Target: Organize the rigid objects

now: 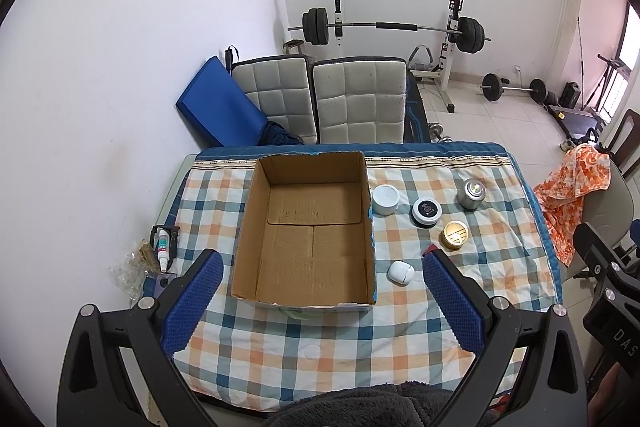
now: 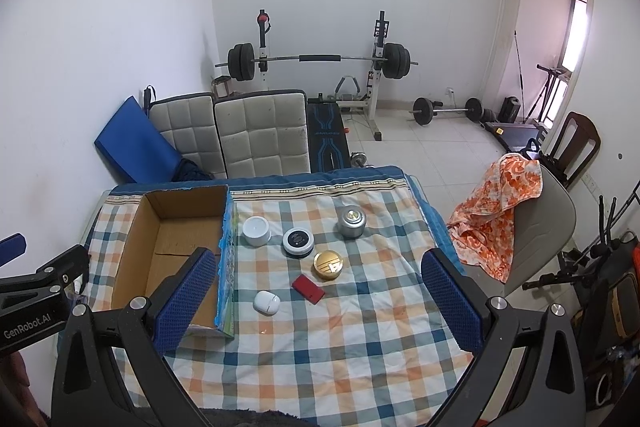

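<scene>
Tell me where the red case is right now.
In the right wrist view, the red case lies flat on the checked cloth, between the gold tin and white earbud case, right of the cardboard box.

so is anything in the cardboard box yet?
No. The cardboard box shows only its bare bottom; the white jar and the other containers sit beside it on the cloth.

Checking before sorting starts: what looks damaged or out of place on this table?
The cardboard box has a ragged top rim with torn blue tape along its right wall. Otherwise the small items stand apart on the checked cloth, none tipped or spilled.
</scene>
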`<state>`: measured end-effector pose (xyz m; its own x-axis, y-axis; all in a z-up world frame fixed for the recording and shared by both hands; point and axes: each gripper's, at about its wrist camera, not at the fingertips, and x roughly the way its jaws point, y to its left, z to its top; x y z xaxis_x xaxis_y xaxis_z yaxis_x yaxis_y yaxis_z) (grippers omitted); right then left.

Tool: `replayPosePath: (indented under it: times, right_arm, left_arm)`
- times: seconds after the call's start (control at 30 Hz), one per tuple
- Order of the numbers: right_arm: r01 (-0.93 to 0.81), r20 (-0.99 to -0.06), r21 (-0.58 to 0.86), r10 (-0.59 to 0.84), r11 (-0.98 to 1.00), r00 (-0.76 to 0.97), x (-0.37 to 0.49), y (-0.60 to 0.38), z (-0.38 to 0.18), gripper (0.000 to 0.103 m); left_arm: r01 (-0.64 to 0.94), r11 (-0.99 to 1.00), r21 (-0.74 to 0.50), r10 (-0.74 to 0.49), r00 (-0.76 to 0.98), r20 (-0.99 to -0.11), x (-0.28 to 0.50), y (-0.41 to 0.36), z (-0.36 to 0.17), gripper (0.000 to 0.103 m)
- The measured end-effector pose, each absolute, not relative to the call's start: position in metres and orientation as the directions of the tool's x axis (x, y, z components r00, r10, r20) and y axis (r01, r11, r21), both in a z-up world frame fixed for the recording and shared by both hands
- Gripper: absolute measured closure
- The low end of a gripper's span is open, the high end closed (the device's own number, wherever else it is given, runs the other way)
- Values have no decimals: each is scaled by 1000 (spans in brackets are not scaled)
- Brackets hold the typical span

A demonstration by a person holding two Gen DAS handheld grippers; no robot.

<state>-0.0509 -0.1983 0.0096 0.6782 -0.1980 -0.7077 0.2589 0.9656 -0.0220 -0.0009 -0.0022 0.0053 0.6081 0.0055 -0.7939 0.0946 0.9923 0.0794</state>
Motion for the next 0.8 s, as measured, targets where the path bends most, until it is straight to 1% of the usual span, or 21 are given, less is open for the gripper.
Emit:
replayPosePath:
  times: [0.33,0.8]
  right_arm:
    - [259,-707,-23,-199,966,678,-51,-197,8,0]
    - [258,-710,-25,-199,966,676,-55,-196,9,0]
  left_arm:
    - [98,992,75,1,608,-794,-2,-4,5,0]
    - [110,992,57,-16,576,-817,1,-3,-3,0]
